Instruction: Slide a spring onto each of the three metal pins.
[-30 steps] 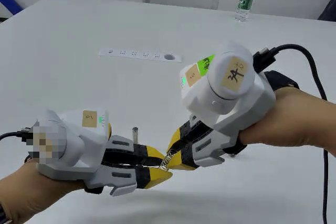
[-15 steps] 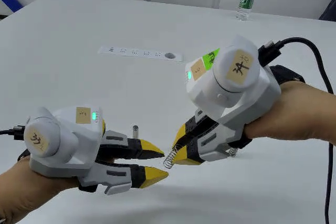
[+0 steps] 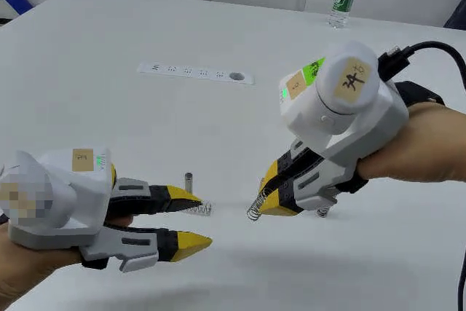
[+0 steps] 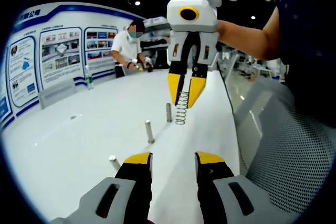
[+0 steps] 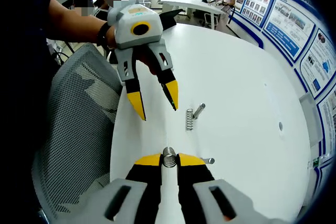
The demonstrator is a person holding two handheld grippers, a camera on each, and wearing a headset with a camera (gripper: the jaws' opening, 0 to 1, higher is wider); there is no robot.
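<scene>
The right gripper [image 3: 268, 205] is clamped on a spring [image 3: 254, 210]; the left gripper [image 3: 203, 218] has its jaws apart. A second spring [image 3: 199, 209] lies beside a metal pin [image 3: 188, 181].

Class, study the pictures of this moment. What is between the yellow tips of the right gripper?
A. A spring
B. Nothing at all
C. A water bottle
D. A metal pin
A: the right gripper is shut on a spring, which the left gripper view shows clamped by one end between the yellow tips.
</scene>
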